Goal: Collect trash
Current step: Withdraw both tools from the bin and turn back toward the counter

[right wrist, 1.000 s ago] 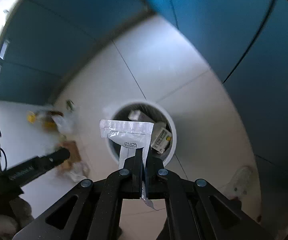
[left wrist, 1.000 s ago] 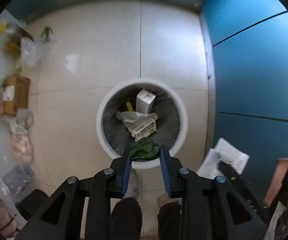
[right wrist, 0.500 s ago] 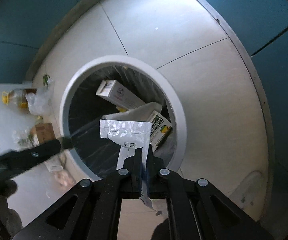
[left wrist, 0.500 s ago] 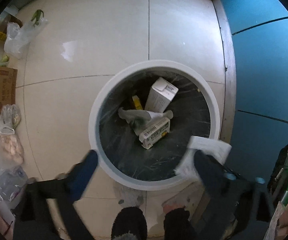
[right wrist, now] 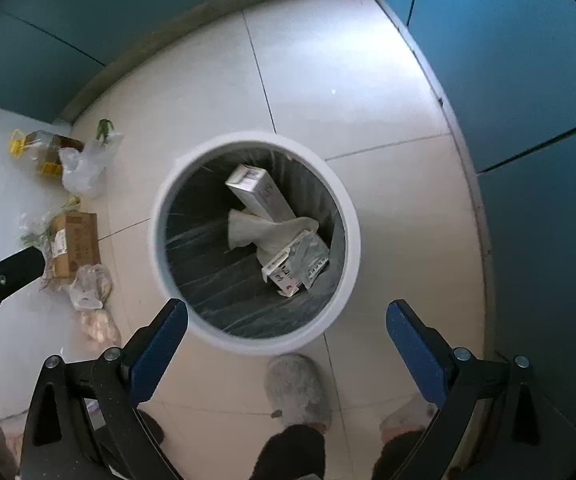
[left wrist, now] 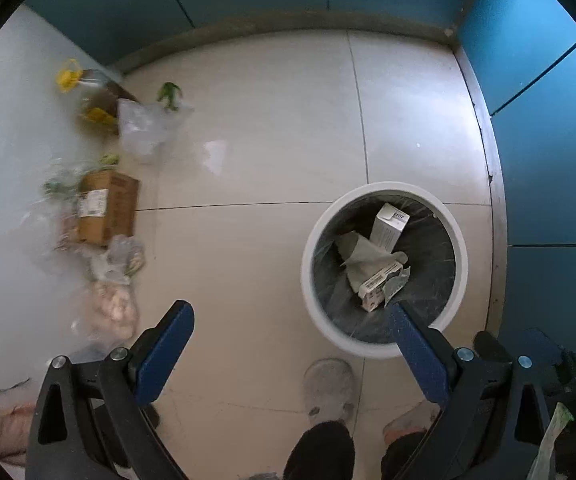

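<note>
Two handheld grippers point straight down at a pale tiled floor in a corner bounded by blue wall panels. The left gripper [left wrist: 290,326] has its blue-padded fingers [left wrist: 164,350] spread wide apart with nothing between them but bare tile. The right gripper [right wrist: 286,324] has just been opening its jaws, and its fingers [right wrist: 412,346] now stand equally wide and empty, straddling the near edge of a round white trash bin [right wrist: 352,240]. The bin stands upright on the floor near the blue wall, lined with a dark plastic bag. Inside it lie a tall white carton [right wrist: 260,196] leaning on its side, a crumpled sheet of grey-white paper [right wrist: 264,230], a small printed box [right wrist: 284,276], and a clear plastic sachet [right wrist: 308,258] resting on top of the box. In the left wrist view the same bin [left wrist: 308,276] sits to the right of the gripper, with the right-hand finger overlapping its near rim. Along the white surface at the left edge, more items remain outside the bin: a brown cardboard box [right wrist: 76,242], a crumpled clear plastic bag [right wrist: 84,166], a bottle with a yellow handle [right wrist: 34,144], and some bagged food. The person's grey slipper [right wrist: 298,394] and dark trouser leg show at the bottom, just beside the bin.
</note>
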Demonstrator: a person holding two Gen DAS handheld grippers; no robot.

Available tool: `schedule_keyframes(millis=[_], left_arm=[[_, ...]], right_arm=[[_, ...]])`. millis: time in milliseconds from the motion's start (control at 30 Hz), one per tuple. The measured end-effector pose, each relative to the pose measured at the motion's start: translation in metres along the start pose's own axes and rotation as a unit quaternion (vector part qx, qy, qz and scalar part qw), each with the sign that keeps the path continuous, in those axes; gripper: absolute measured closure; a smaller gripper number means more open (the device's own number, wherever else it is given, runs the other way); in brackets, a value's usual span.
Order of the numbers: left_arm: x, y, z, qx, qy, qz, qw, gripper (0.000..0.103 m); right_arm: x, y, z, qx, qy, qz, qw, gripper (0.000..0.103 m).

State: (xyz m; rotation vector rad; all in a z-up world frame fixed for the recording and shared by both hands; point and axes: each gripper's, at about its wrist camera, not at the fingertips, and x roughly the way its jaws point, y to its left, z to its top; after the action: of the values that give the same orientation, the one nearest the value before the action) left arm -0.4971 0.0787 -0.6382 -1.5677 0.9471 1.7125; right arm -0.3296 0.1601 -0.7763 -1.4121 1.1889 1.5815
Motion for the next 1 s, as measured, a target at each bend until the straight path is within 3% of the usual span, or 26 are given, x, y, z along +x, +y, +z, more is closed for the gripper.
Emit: schedule_keyframes(millis=[433,733,1000], left_arm=[[-0.182,0.021,-0.051,0.005,-0.043,0.005,0.9991,0.003],[-0.307,0.017,-0.095,0.028,-0.074,-0.017,0.9967,0.003],[-0.386,0.009,-0.127,0.05,-0.107,-0.033,0.9925,0.003]], right_arm=[[-0.217,0.022,-0.041,-0.028,-0.032,-0.033,0.999,0.001],[-0.386,0.028,-0.089,-0.037,-0.072,-0.013,0.997,0.001],[-0.505,0.014,-0.129,-0.027,-0.103,0.014,0.994,0.001]])
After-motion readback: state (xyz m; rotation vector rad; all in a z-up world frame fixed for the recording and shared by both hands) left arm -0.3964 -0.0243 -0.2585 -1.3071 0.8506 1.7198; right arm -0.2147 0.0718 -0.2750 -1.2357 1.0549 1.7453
